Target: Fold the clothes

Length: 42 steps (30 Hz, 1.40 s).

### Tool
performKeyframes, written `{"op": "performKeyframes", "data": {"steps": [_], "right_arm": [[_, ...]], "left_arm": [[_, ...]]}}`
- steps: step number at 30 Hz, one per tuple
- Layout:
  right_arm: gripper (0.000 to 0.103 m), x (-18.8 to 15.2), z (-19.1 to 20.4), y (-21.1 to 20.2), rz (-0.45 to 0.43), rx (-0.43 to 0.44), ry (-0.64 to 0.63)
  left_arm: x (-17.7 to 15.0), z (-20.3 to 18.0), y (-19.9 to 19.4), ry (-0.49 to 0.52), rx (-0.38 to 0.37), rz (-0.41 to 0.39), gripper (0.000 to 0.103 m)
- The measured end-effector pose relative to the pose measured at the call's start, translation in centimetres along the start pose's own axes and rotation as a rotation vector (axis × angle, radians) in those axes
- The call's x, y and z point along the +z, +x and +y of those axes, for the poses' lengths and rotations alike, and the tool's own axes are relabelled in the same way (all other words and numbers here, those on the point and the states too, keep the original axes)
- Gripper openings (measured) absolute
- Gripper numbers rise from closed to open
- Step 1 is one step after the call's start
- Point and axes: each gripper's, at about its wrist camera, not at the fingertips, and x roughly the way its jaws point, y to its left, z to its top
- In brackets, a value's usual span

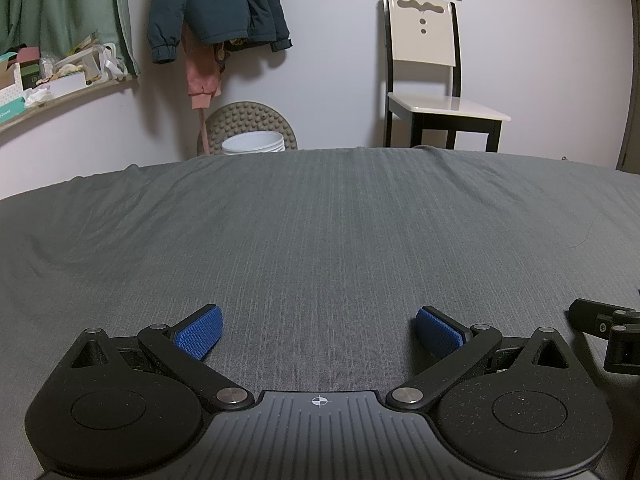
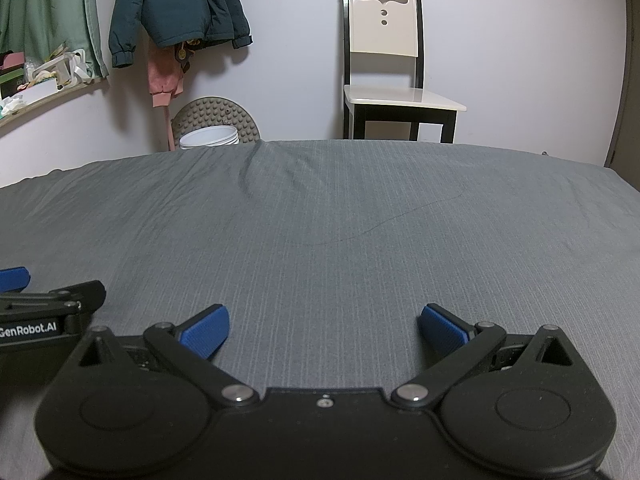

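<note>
Low over the grey bedsheet, the left claw and the right claw sit side by side, each spread wide with nothing between its blue pads. Both point toward the far edge of the bed, level with one another, which reads as a ready stance for a two-handed job: a garment needs a pinch at two corners at once. No garment to fold lies on the sheet in either view; the cloth ahead is bare apart from soft creases and a thin dark thread. The only clothes showing are a dark green jacket and a pink garment hanging on the wall beyond the bed, near a cream chair. Folding, by my judgement, has not begun, and a garment must first be brought to the bed.
</note>
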Motion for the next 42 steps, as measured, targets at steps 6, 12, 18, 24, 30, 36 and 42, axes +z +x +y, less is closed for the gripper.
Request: {"op": "performKeyframes", "data": {"steps": [6, 12, 18, 24, 30, 36, 42], "right_arm": [[0.103, -0.02, 0.02, 0.04, 0.0, 0.0, -0.001], [0.103, -0.01, 0.04, 0.04, 0.001, -0.001, 0.0], [0.103, 0.04, 0.06, -0.01, 0.001, -0.001, 0.0], [0.103, 0.08, 0.07, -0.02, 0.001, -0.001, 0.0], [0.103, 0.1, 0.04, -0.03, 0.0, -0.001, -0.001], [0.103, 0.12, -0.14, 0.04, -0.004, 0.002, -0.002], [0.103, 0.08, -0.33, 0.12, -0.008, 0.007, -0.004]], "left_arm": [[0.0, 0.04, 0.01, 0.0, 0.0, 0.0, 0.103], [-0.01, 0.03, 0.01, 0.0, 0.001, 0.0, 0.103], [-0.01, 0.06, 0.03, -0.001, 0.001, 0.0, 0.103], [-0.02, 0.06, 0.02, -0.001, 0.001, -0.001, 0.103], [-0.12, 0.06, -0.02, -0.001, 0.001, -0.004, 0.103], [-0.28, 0.03, -0.03, -0.002, 0.003, -0.008, 0.103], [-0.4, 0.06, 0.05, -0.007, 0.002, -0.012, 0.103]]}}
